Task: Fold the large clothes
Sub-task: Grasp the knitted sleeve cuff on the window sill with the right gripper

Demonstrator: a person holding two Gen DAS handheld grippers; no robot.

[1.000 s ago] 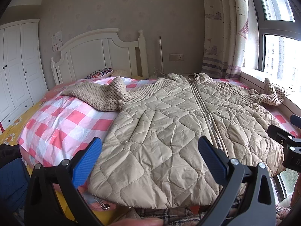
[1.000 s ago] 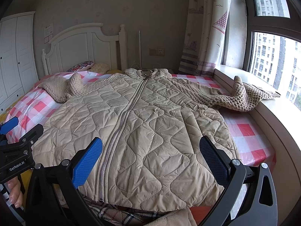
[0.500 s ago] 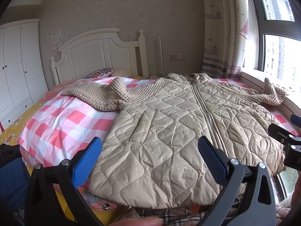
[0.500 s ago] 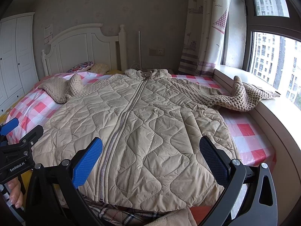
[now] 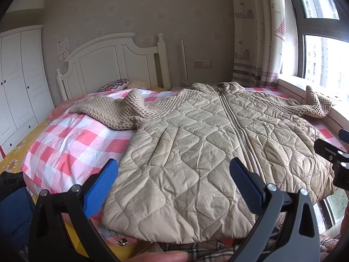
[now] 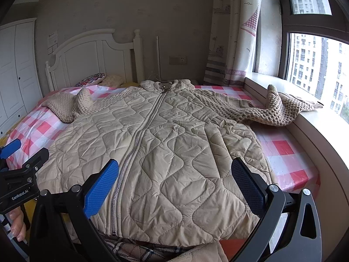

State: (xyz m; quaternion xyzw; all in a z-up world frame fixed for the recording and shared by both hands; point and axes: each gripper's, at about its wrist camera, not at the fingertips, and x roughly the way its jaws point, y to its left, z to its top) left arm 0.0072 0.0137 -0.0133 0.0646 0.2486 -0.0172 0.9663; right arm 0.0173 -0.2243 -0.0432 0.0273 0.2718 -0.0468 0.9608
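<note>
Jacket (image 5: 187, 152), quilted and beige with knitted sleeves, is being shown spread flat, front up and zipped, on the bed (image 5: 72, 144). Its long axis is running along the bed, the collar pointing toward the white headboard (image 5: 109, 63) and the hem lying at the near edge, just ahead of both tongs. The zip (image 6: 139, 139) is being seen as a line from collar to hem. The sleeves are being stretched out sideways: one knitted sleeve (image 5: 117, 113) is lying bunched over the pink checked cover (image 5: 65, 148), the other sleeve (image 6: 270, 111) is being draped up onto the window ledge (image 6: 322, 131).

The left tongs (image 5: 172, 181) are being held wide apart, nothing between the blue pads (image 5: 100, 183), hovering over the hem on the jacket's wardrobe side. The right tongs (image 6: 174, 181) are likewise being held wide and empty, over the hem nearer the window.

In the left wrist view, a white wardrobe (image 5: 19, 83) and a yellow flowered sheet (image 5: 15, 155) beside the checked cover are being shown more fully, and part of the right tongs is being seen at the right edge. In the right wrist view, the far sleeve's end on the ledge and the buildings beyond the window (image 6: 314, 65) are being shown clearly, and the left tongs are being seen at the left edge, gripped by a hand (image 6: 17, 224) whose fingertips are visible. A patterned cushion (image 6: 91, 79) is lying by the headboard.
</note>
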